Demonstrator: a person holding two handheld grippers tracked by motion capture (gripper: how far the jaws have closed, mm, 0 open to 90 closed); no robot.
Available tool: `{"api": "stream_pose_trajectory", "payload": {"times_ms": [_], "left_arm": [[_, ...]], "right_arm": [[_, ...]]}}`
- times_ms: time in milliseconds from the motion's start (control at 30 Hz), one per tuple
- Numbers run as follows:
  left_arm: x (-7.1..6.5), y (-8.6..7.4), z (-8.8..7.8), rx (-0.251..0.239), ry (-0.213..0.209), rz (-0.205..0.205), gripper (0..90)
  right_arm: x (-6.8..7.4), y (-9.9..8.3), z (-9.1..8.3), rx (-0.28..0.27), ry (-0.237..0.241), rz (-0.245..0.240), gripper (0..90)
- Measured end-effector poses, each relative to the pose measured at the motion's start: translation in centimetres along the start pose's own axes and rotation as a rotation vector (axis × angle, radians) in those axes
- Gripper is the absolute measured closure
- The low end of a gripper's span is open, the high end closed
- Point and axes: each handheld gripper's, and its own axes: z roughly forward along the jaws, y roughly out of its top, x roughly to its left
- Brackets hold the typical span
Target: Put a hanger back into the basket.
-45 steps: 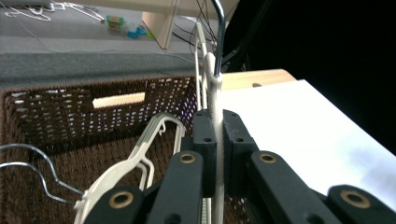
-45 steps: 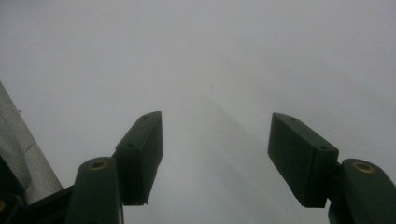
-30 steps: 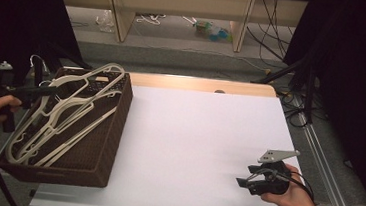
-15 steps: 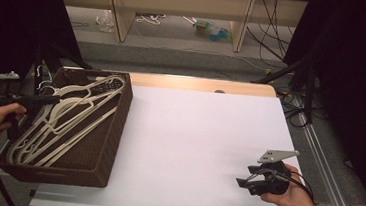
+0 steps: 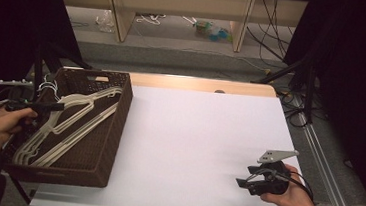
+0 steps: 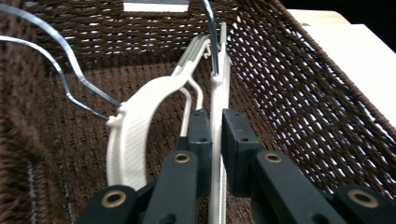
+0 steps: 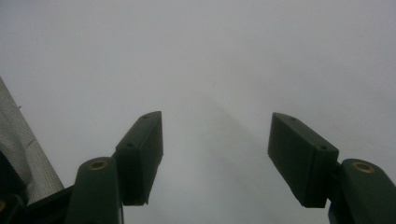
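Now the left gripper (image 6: 215, 140) has sunk into the wicker basket (image 5: 112, 142) at nine o'clock, pads just easing yet pinching a white hanger (image 6: 218, 93); the right gripper (image 7: 215, 158) idles spread at five o'clock.

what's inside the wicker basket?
The wicker basket holds a pile of white hangers with metal hooks. The left gripper is shut on one hanger's edge. The hangers cover part of the basket floor, so anything beneath them cannot be seen.

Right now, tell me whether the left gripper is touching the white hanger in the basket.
Touching. In the left gripper view, the left gripper has both black pads pressed against the thin edge of the white hanger, which stands on edge inside the basket.
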Motion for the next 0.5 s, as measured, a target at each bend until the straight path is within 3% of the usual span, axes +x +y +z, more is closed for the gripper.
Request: {"api": "stream_pose_trajectory", "payload": {"times_ms": [100, 300, 400, 500], "left_arm": [[0.2, -0.1, 0.2, 0.003, 0.047, 0.002, 80.7], [0.6, -0.5, 0.7, 0.031, 0.17, 0.001, 75.8], [0.9, -0.8, 0.6, 0.039, 0.256, -0.01, 67.0], [1.2, -1.0, 0.1, -0.001, 0.257, -0.057, 61.1]], "right_arm": [[0.2, 0.1, -0.1, 0.012, 0.009, 0.029, 36.8], [0.2, 0.0, -0.1, 0.008, 0.009, 0.021, 36.8], [0.2, 0.0, -0.1, 0.006, 0.009, 0.02, 36.8], [0.1, 0.0, -0.1, 0.006, 0.01, 0.017, 36.8]]}}
